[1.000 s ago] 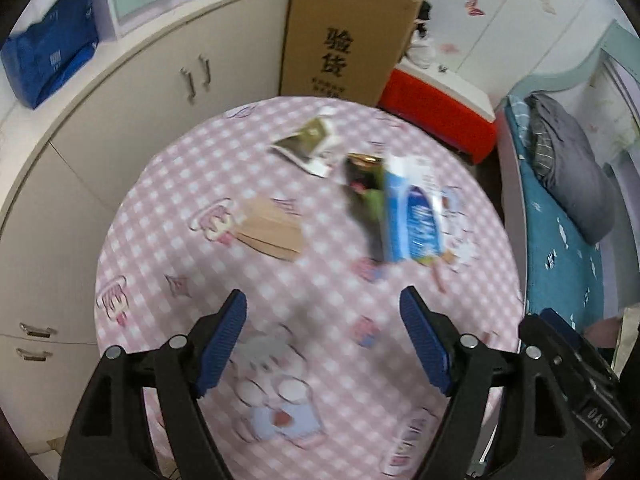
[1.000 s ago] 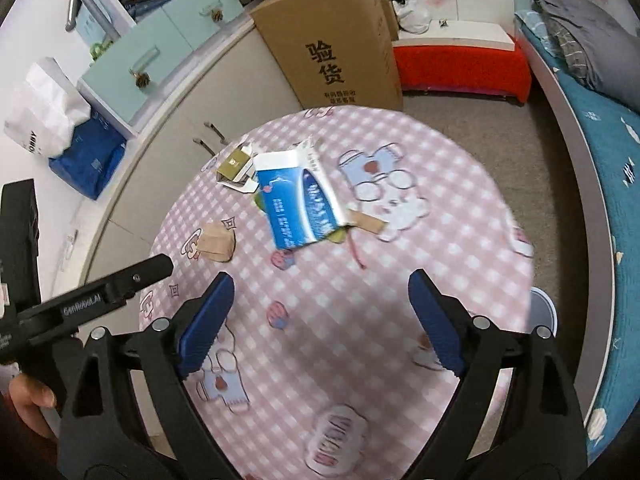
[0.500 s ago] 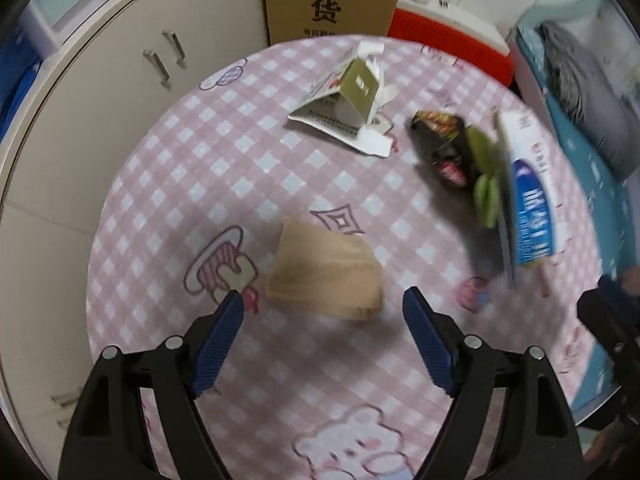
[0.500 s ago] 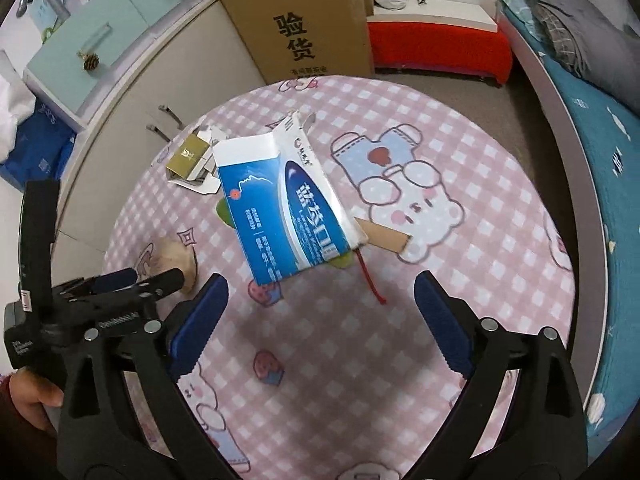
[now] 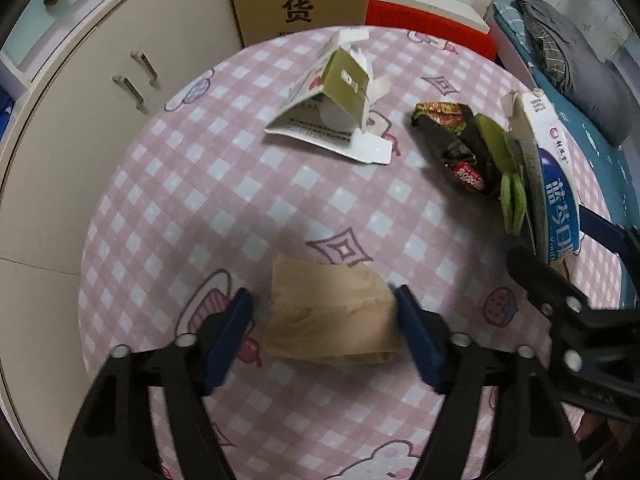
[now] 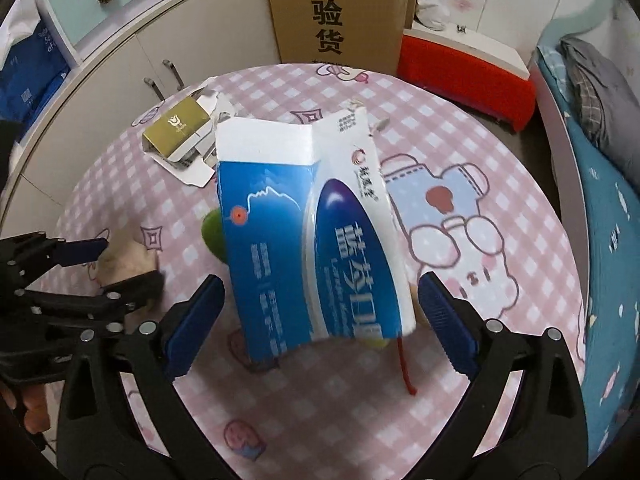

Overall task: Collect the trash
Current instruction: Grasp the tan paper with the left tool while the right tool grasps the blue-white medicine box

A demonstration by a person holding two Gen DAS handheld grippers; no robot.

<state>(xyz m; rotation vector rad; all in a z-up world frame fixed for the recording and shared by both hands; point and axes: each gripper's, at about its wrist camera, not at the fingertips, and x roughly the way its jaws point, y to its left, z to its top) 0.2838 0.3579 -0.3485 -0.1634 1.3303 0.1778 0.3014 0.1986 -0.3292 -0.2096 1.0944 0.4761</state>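
Trash lies on a round table with a pink checked cloth (image 5: 224, 184). A crumpled tan paper napkin (image 5: 332, 316) sits between the fingers of my open left gripper (image 5: 324, 320), which straddles it. A blue and white flattened carton (image 6: 316, 240) stands tilted between the fingers of my open right gripper (image 6: 320, 312); it also shows in the left wrist view (image 5: 556, 196). A dark snack wrapper (image 5: 456, 144) with green pieces (image 5: 508, 176) lies beside the carton. A torn white and olive box (image 5: 340, 104) lies further back.
A tall cardboard box (image 6: 336, 12) stands behind the table. A red and white stool (image 6: 468, 64) is to its right. Cream cabinets (image 5: 80, 120) curve along the left. A bed with a teal sheet (image 6: 608, 216) is on the right.
Both grippers moved forward and down. The left now straddles the tan napkin; the right has closed in around the blue carton. Both stay open.
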